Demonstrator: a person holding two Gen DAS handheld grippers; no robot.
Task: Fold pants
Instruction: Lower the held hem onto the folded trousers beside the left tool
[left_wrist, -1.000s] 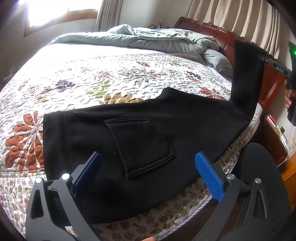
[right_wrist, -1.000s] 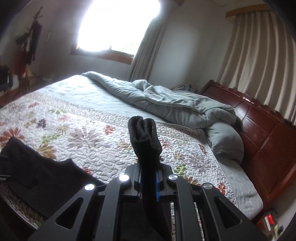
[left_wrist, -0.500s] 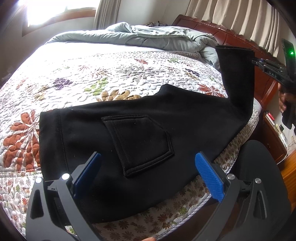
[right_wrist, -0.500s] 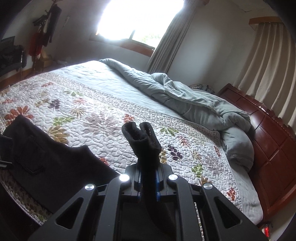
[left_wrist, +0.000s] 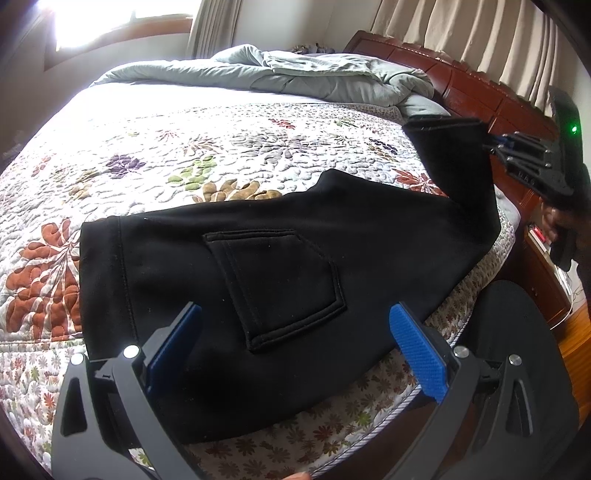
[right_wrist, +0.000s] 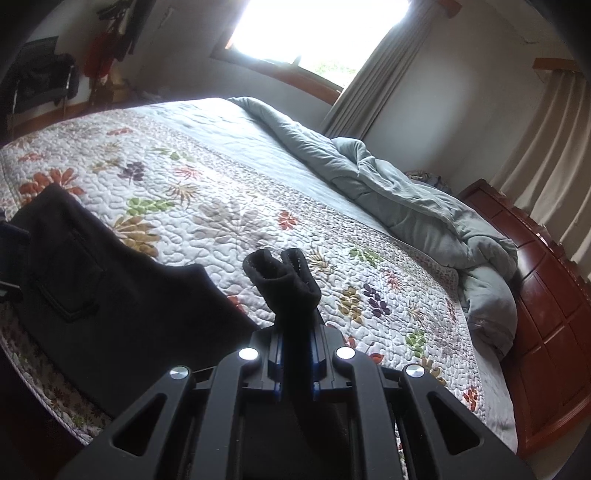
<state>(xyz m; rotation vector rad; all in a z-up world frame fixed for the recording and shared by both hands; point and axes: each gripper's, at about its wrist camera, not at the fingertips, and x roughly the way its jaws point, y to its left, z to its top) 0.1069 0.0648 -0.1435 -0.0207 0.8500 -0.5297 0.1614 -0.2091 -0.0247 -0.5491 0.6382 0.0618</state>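
Pants (left_wrist: 280, 273) lie flat, pocket up, along the near bed (left_wrist: 221, 155) edge; your left gripper (left_wrist: 295, 343) hovers over the seat, fingers spread, holding nothing. Right view: your right gripper (right_wrist: 295, 369) pinches the stacked leg cuffs (right_wrist: 284, 273), raised, presumably to carry toward the waistband.

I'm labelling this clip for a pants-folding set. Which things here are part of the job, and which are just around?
Part of the job:
black pants
right gripper, clamped on the leg ends
left gripper, open above the seat
quilt underneath

Just around:
grey duvet
headboard
curtains
window
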